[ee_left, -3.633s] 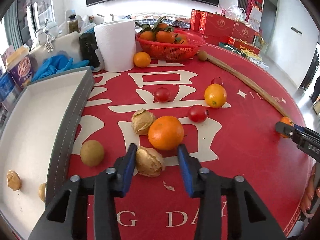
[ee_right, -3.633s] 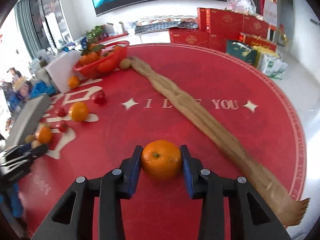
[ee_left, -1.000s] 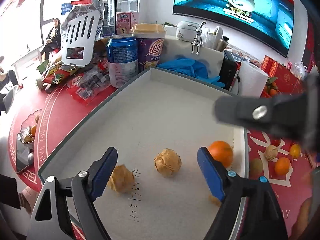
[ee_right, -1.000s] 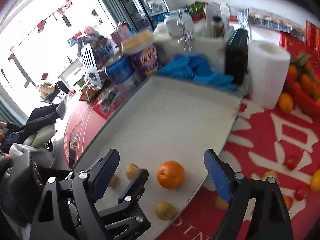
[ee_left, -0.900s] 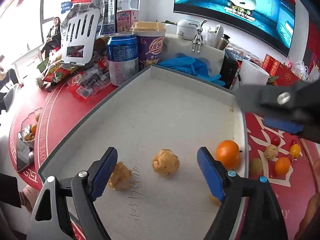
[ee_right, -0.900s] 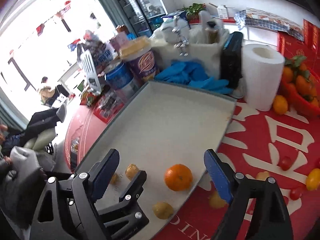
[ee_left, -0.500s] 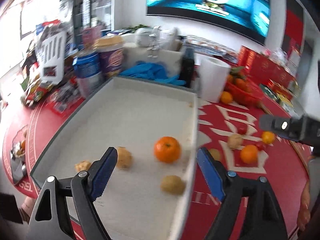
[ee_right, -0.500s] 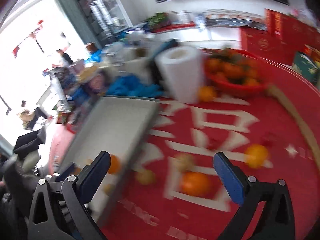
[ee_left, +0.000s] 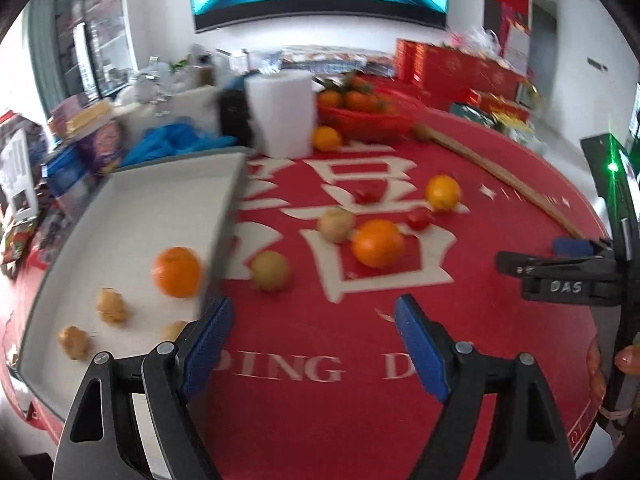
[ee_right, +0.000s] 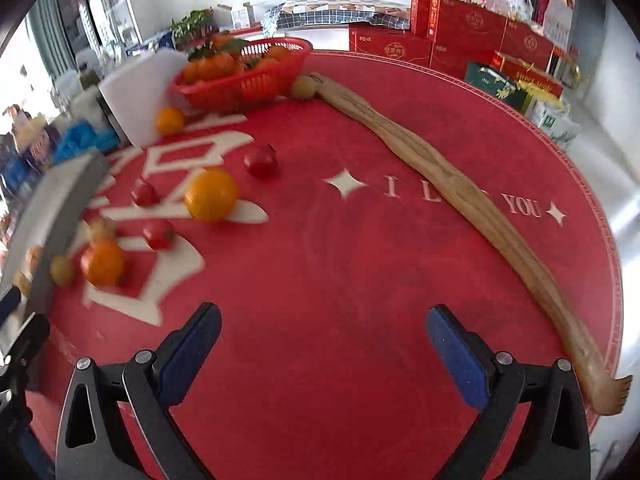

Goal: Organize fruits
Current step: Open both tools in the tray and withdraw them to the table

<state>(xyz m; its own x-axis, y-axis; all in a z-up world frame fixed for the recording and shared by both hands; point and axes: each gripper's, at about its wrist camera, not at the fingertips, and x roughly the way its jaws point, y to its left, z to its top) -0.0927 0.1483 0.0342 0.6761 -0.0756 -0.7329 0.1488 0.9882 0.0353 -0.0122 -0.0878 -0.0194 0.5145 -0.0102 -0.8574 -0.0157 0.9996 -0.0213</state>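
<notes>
A grey tray on the left holds an orange and three small brown fruits. Loose on the red tablecloth lie a large orange, a yellow-orange fruit, two brown fruits, and small red fruits. My left gripper is open and empty above the cloth by the tray's near corner. My right gripper is open and empty over bare cloth, right of the fruits. It also shows in the left wrist view.
A red basket of oranges, a paper towel roll and clutter stand at the back. A long wooden back scratcher lies across the right side. Red boxes stand beyond the table.
Both grippers swung right, away from the tray toward the loose fruits. The orange the right gripper carried earlier now lies in the tray, and both grippers stay open.
</notes>
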